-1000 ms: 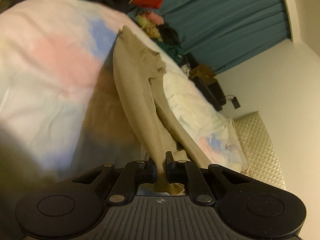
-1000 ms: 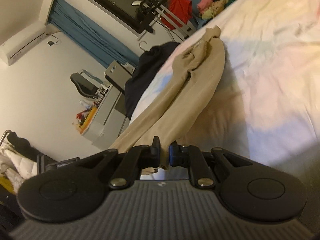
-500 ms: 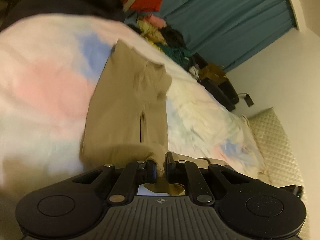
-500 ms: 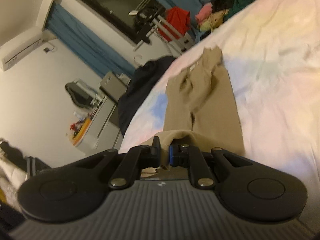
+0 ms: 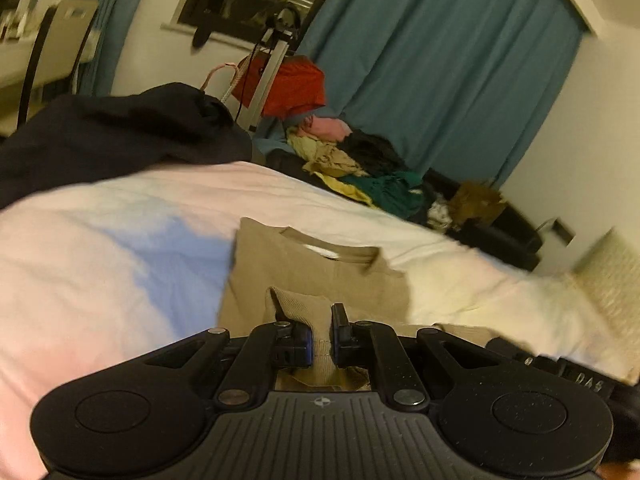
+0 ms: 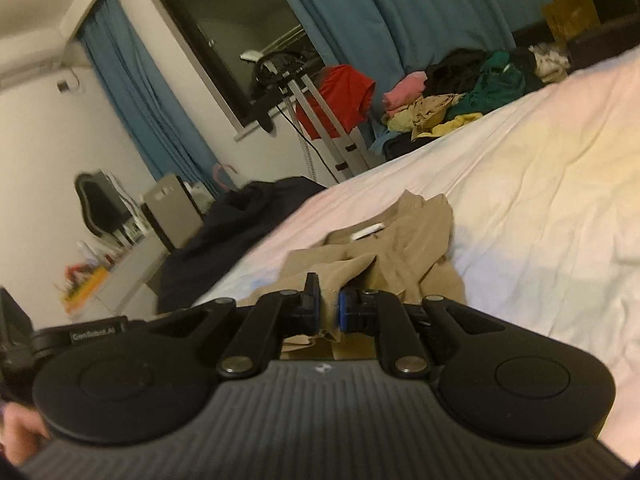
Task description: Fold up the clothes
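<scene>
Tan trousers [image 5: 312, 276] lie on the pastel bed sheet [image 5: 120, 240], waistband at the far end, legs folded over towards it. My left gripper [image 5: 320, 340] is shut on the tan leg end, low over the trousers. In the right wrist view the trousers [image 6: 392, 248] lie bunched in front, and my right gripper [image 6: 329, 308] is shut on the other tan leg end. The right gripper's body [image 5: 560, 368] shows at the left view's lower right edge.
A dark garment [image 5: 120, 132] lies at the bed's far left corner. A pile of mixed clothes [image 5: 352, 164] sits beyond the bed by the blue curtain [image 5: 440, 60]. A red garment on a stand [image 6: 340, 96], a desk and chair [image 6: 104, 208] stand at the left.
Both grippers have carried the leg ends forward and down over the trousers towards the waistband. The trousers now lie doubled and short instead of stretched out long.
</scene>
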Demonstrator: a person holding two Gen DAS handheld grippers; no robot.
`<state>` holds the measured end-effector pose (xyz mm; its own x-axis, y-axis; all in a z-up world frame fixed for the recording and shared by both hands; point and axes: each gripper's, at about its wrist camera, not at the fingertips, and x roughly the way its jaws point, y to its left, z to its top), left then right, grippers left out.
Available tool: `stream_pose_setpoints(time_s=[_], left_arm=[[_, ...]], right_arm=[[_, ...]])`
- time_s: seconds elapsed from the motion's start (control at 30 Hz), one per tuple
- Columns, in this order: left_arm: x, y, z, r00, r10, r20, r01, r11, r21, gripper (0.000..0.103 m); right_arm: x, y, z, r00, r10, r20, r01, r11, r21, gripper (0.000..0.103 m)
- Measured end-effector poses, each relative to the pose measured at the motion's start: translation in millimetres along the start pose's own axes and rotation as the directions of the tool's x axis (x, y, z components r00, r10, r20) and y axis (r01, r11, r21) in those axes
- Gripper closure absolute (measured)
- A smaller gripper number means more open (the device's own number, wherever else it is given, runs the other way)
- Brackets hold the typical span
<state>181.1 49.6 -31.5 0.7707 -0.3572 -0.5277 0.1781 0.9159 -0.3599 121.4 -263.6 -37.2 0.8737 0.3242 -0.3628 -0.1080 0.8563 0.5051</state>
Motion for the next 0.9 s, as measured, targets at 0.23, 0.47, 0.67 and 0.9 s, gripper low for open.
stream_pose_setpoints(time_s=[0.23, 0.47, 0.67, 0.9], left_arm=[[83, 19, -38, 0.992, 0.091, -0.086, -0.081, 0.99, 0.116, 0.093], [121, 30, -54, 0.982, 0.129, -0.138, -0.108, 0.983, 0.15, 0.09], [105, 16, -55, 0.984, 0.138, -0.114, -0.113, 0.974, 0.197, 0.076], [50, -14, -53, 0.996, 0.086, -0.017, -0.08, 0.972, 0.221, 0.022]], right_arm=[[70, -30, -33, 0.992, -0.094, -0.079, 0.084, 0.99, -0.117, 0.091], [111, -46, -59, 0.977, -0.158, -0.143, 0.13, 0.974, -0.188, 0.091], [103, -37, -57, 0.976, -0.18, -0.126, 0.151, 0.966, -0.208, 0.088], [60, -19, -48, 0.982, -0.186, -0.036, 0.176, 0.965, -0.196, 0.011]])
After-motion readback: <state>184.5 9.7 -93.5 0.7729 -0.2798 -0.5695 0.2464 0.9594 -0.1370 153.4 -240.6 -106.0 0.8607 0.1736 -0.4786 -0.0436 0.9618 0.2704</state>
